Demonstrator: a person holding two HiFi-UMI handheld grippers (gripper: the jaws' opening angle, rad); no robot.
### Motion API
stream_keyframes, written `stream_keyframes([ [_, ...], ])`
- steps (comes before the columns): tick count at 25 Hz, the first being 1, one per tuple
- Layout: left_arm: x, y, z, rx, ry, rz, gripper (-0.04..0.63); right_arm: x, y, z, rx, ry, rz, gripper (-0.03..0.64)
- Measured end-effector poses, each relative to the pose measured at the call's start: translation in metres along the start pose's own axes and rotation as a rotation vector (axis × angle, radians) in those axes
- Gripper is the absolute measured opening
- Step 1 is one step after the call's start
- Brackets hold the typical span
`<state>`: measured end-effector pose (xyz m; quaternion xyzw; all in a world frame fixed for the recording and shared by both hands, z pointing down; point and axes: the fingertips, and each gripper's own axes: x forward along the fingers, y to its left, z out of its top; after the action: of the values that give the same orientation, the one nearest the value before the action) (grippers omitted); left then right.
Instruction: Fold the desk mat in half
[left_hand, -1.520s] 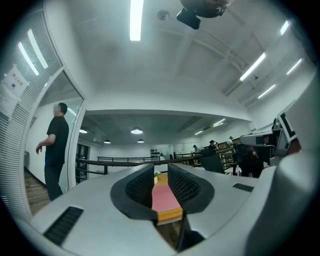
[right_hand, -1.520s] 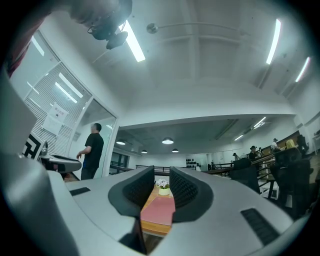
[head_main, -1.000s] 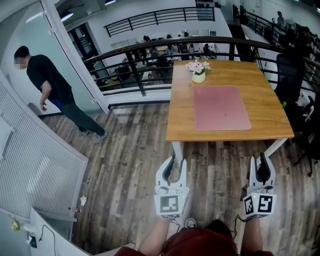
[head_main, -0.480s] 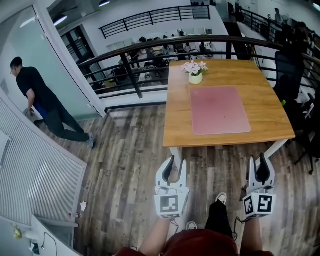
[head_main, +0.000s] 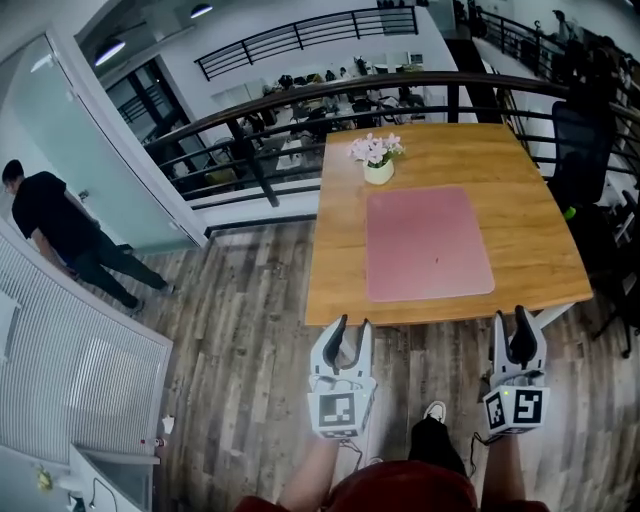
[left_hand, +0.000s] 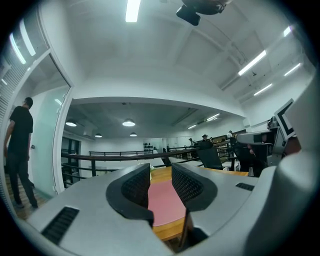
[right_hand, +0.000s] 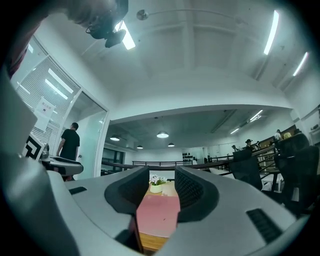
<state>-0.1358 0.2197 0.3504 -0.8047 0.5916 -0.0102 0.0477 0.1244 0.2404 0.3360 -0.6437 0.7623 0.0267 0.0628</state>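
My left claw (head_main: 352, 325) is spread with nothing between its jaws, sitting low in the head view just short of the table's (head_main: 540, 235) near edge. The right claw (head_main: 514, 320), lower right, is also apart and empty, and its jaws have just been opening. The desk mat (head_main: 428, 243) lies right of centre in the frame: a plain pink sheet with rounded corners, flat and unfolded on the wooden top. Its sides run with the table's edges, near edge facing both claws. It looks close to square from up here, so I cannot tell which side is longer. A small flower pot (head_main: 378, 170) stands just past its upper left corner.
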Motion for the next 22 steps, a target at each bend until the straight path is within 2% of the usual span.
stream_keyframes([
  [7,0.080,-0.028,-0.001,0.028,0.043,0.019,0.147,0.065,-0.065,-0.006,0.024,0.023,0.021,0.170],
  [14,0.150,-0.054,0.007,0.036,0.042,0.052,0.149,0.121,-0.118,-0.010,0.033,0.020,0.075,0.172],
  [22,0.181,-0.066,-0.003,0.075,0.096,0.101,0.155,0.158,-0.150,-0.025,0.051,0.027,0.139,0.175],
])
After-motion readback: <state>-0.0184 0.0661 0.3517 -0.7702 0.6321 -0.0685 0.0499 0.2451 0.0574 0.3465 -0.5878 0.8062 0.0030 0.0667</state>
